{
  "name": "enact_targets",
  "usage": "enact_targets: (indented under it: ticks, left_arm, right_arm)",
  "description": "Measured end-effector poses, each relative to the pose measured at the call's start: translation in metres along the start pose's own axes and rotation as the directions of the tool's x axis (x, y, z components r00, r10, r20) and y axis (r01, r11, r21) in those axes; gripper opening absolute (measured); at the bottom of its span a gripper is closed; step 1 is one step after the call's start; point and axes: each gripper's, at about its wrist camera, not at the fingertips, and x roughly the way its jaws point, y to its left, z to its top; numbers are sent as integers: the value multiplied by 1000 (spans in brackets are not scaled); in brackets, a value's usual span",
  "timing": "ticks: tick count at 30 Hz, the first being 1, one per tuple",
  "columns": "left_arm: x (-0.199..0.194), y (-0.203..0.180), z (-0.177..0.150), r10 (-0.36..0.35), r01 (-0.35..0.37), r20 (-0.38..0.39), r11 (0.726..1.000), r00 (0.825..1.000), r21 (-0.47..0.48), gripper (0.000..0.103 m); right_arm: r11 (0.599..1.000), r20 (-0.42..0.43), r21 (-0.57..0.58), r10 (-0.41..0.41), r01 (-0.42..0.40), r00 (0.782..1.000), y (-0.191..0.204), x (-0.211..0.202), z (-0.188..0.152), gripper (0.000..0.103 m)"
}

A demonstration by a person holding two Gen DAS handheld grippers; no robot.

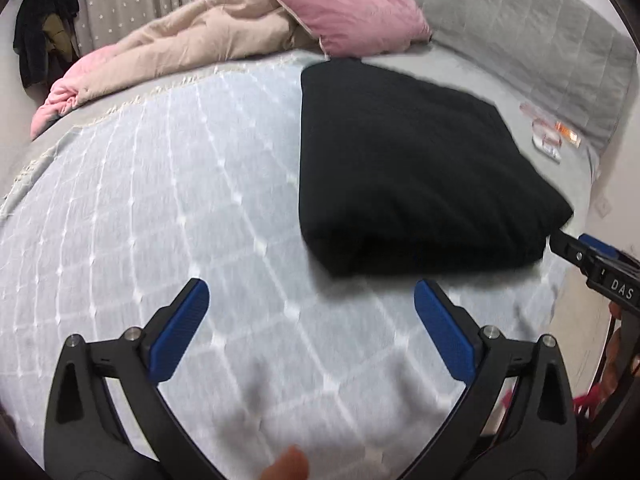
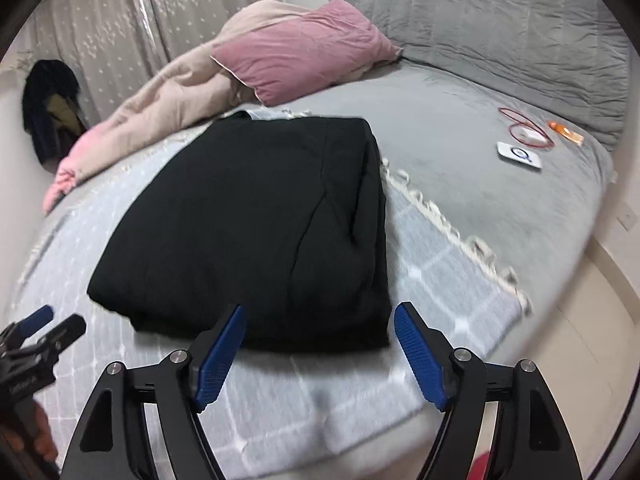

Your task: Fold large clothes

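Observation:
A black garment (image 1: pixel 416 168) lies folded into a thick rectangle on a light blue checked blanket (image 1: pixel 160 208) on the bed. It also shows in the right wrist view (image 2: pixel 256 224). My left gripper (image 1: pixel 312 300) is open and empty, over the blanket to the left of the garment's near edge. My right gripper (image 2: pixel 320 316) is open and empty, just in front of the garment's near right corner. The right gripper also shows at the right edge of the left wrist view (image 1: pixel 568 246), and the left gripper at the lower left of the right wrist view (image 2: pixel 60 322).
A pink pillow (image 2: pixel 304 48) and a beige-pink quilt (image 2: pixel 168 104) lie at the back. A grey padded headboard (image 2: pixel 520 28) stands at the right. A white device (image 2: pixel 519 155), a red cable (image 2: pixel 524 130) and an orange item (image 2: pixel 566 132) lie on the grey sheet. Dark clothes (image 2: pixel 48 108) hang by the curtain.

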Motion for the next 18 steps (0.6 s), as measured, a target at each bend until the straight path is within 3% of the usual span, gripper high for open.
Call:
enact_targets:
  ticks: [5,11,18]
  left_arm:
    - [-6,0,-7,14,-14,11,1000,1000,-20,102]
    - [-9,-2,-12,-40,41,15,998,999,-40,102]
    - [-2,-1,-20,-52,51,-17,997,998,-55,102]
  right_arm:
    - [996,2,-27,-91,91,996,20,-5,-27,85]
    - [993,25,8,-120,120,992,21,-9,-36,85]
    - [992,18,25,-128,128,992,21,-4,-33,85]
